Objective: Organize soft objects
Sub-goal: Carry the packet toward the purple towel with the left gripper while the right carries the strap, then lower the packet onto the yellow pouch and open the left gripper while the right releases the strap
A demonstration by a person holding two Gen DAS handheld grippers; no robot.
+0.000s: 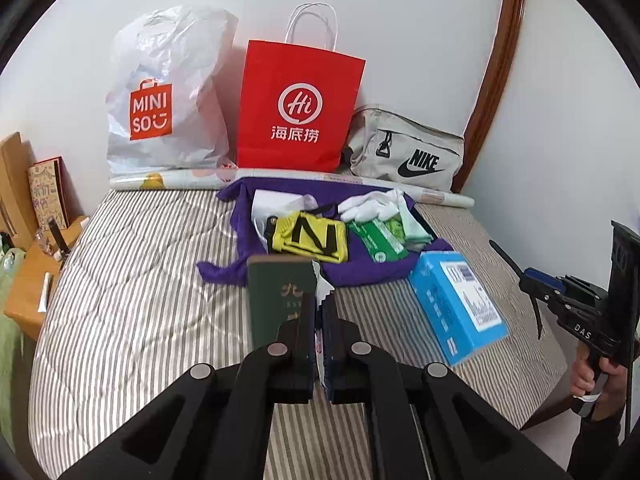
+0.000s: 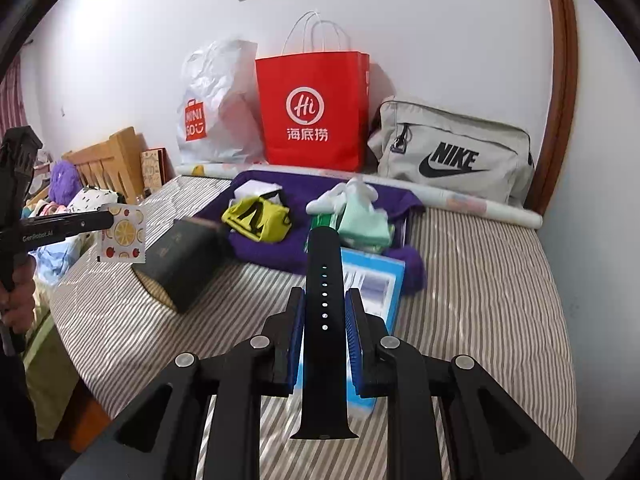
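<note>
My left gripper [image 1: 319, 304] is shut on a thin fruit-print packet [image 2: 122, 234], seen edge-on between its fingers in the left wrist view [image 1: 322, 288]. My right gripper [image 2: 325, 300] is shut on a black watch strap [image 2: 324, 320], held above the bed. On the bed, a purple cloth [image 1: 360, 270] carries a yellow and black cloth [image 1: 310, 238], white gloves [image 1: 374, 204], mint cloth [image 2: 362, 222] and a green packet [image 1: 378, 242]. A dark green book [image 1: 276, 300] and a blue box [image 1: 456, 304] lie at the cloth's near edge.
A Miniso plastic bag [image 1: 160, 96], a red paper bag [image 1: 298, 108] and a grey Nike bag [image 1: 408, 152] stand against the wall behind a paper roll [image 1: 180, 180]. The striped mattress [image 1: 132, 288] stretches left. A wooden bedside table [image 1: 28, 280] is at far left.
</note>
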